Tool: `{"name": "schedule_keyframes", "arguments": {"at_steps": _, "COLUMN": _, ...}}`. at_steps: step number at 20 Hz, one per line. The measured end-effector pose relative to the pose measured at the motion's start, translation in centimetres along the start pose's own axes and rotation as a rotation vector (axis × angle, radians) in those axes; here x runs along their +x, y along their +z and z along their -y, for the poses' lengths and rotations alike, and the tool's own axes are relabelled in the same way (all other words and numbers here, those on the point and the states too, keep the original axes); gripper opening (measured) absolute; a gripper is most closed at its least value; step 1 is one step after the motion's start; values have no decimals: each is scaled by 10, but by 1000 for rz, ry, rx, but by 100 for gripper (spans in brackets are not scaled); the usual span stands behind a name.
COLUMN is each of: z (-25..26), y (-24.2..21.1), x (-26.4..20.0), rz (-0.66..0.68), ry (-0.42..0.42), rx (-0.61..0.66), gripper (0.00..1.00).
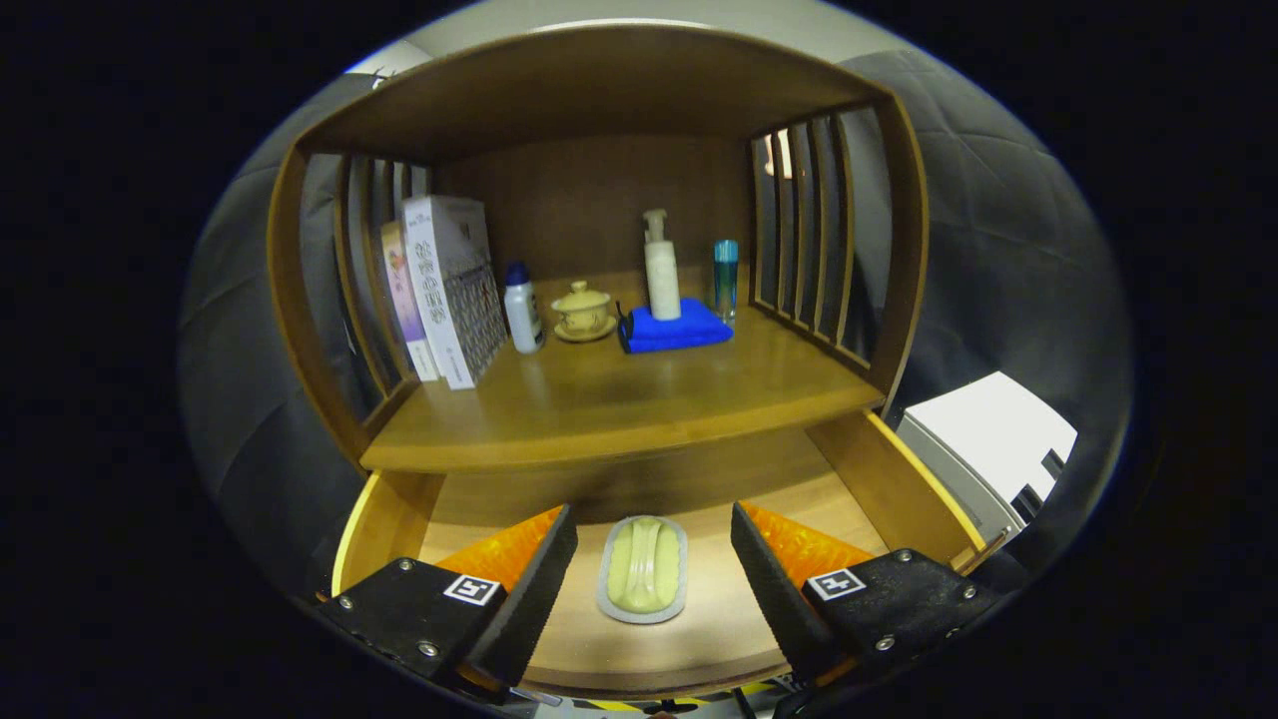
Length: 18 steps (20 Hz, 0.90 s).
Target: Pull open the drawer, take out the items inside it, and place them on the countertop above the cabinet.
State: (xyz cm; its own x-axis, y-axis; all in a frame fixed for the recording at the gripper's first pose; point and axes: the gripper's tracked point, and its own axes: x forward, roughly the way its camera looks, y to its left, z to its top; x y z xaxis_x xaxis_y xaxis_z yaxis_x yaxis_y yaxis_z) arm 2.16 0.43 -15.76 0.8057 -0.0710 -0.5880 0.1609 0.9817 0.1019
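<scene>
Wooden drawer is seen pulled open. Pale green soap bar in an oval grey dish lies on its floor, between the spread, released claw fingers, untouched.

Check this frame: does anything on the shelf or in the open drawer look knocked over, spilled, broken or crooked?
Nothing stands out. The books, both bottles, the lidded cup and the blue tube stand upright on the countertop. In the open drawer the soap dish lies flat between the open gripper fingers, untouched.
</scene>
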Motion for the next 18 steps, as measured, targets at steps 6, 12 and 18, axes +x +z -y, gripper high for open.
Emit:
{"name": "schedule_keyframes", "arguments": {"at_steps": 6, "z": -11, "y": -33, "x": 36, "rz": -175, "ry": -15, "rx": -23, "gripper": 96}}
{"name": "schedule_keyframes", "arguments": {"at_steps": 12, "z": -15, "y": -59, "x": 70, "rz": -312, "ry": -36, "rx": -6, "gripper": 85}}
{"name": "schedule_keyframes", "arguments": {"at_steps": 18, "z": -11, "y": -73, "x": 84, "rz": -339, "ry": -42, "rx": -6, "gripper": 44}}
